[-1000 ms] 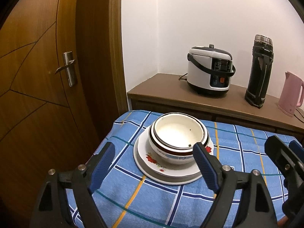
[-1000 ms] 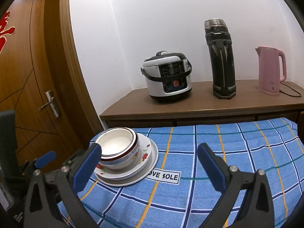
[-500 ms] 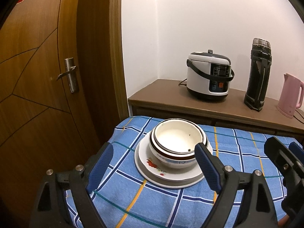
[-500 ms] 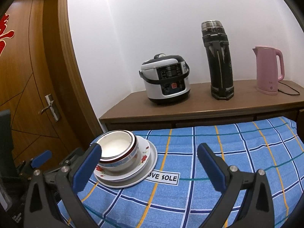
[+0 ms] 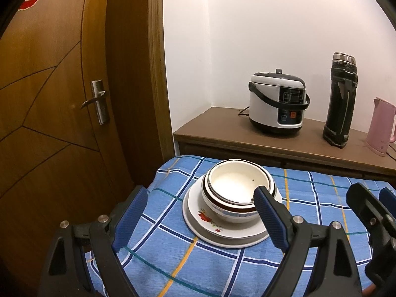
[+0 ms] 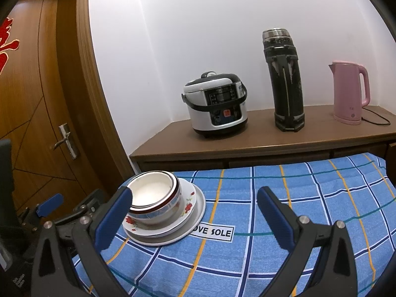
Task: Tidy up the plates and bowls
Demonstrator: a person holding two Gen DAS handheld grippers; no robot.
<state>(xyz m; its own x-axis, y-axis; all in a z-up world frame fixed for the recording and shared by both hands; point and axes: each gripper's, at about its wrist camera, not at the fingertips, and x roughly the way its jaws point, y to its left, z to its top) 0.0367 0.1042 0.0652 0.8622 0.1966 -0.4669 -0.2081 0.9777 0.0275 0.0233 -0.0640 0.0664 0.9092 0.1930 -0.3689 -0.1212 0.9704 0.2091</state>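
Nested bowls (image 5: 236, 193) sit on stacked plates (image 5: 222, 232) near the surface's (image 6: 309, 198) far-left corner, consolidated to free the checked cloth; left claw (image 5: 200, 219) and right claw (image 6: 194, 219) hover released, grasping nothing, set back from the stack

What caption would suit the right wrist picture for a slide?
Open right gripper hovers over a blue checked tablecloth, beside nested bowls stacked on floral plates; rice cooker behind.
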